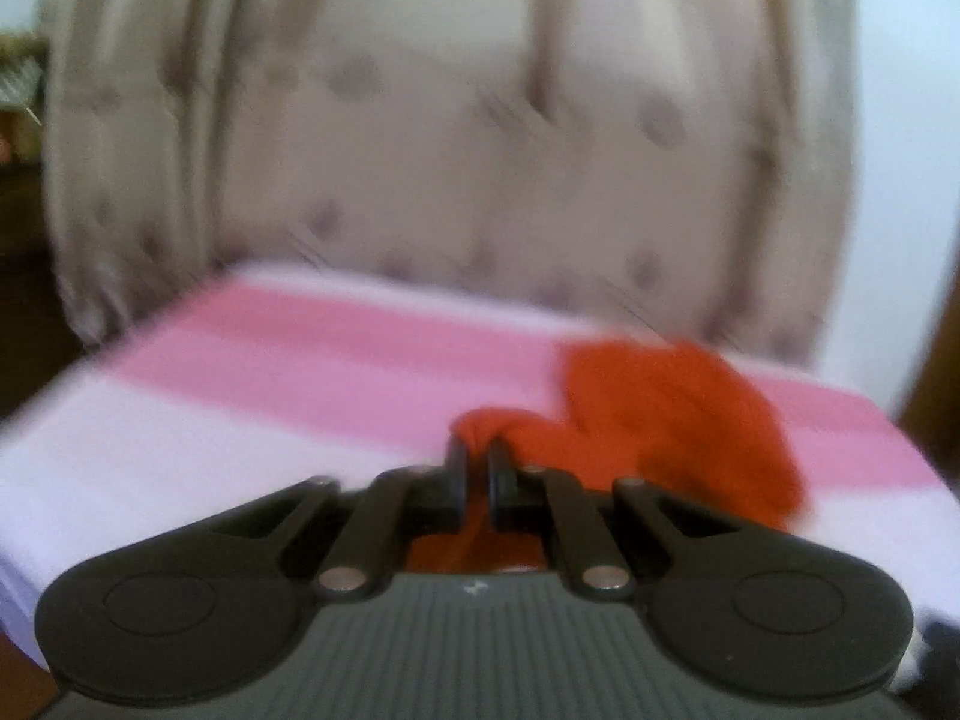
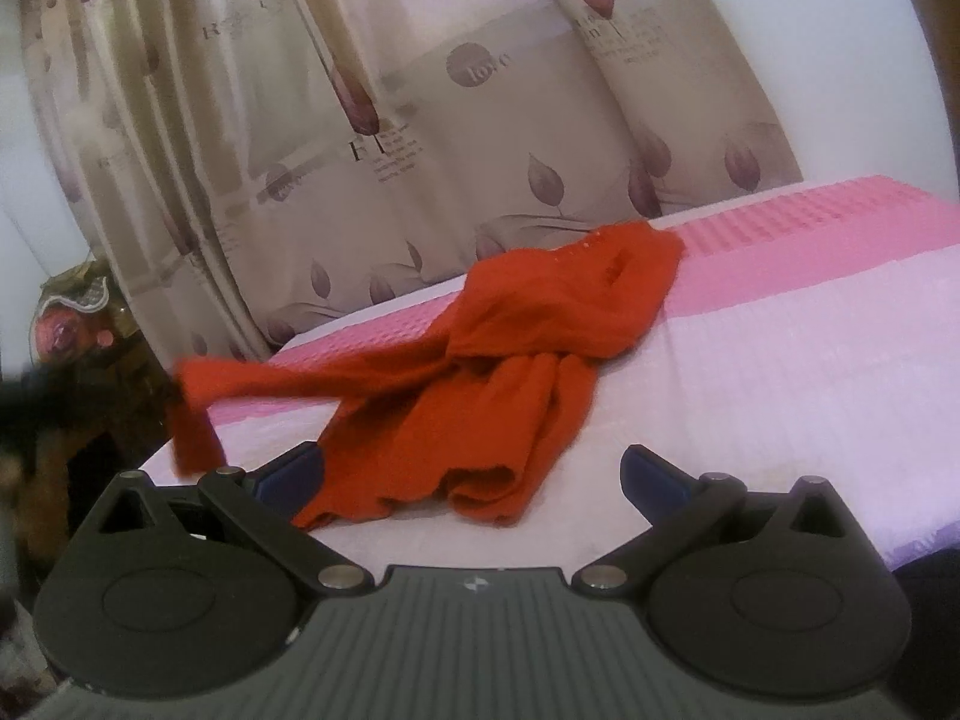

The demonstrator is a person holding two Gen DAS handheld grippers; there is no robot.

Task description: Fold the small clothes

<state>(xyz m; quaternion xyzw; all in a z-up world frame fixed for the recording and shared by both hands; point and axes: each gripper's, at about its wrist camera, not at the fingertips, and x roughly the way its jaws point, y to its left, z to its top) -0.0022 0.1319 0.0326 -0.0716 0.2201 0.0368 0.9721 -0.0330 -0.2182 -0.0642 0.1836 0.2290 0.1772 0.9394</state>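
Left wrist view, blurred: left tongs [image 1: 478, 462] clamped on a bunched end of the red garment [image 1: 678, 420]; the rest trails ahead-right on the bed [image 1: 180, 450]. Right wrist view: right tongs [image 2: 474, 474] wide, empty, garment hem lying between them. Step: likely spreading it flat; next, the right tongs pinch the hem. Curtain [image 2: 420, 120] reads "love".

Bed [image 2: 810, 360] covered in pink-and-lilac striped sheet. Red garment [image 2: 480, 372] lying crumpled across it, one sleeve stretched off toward left edge.
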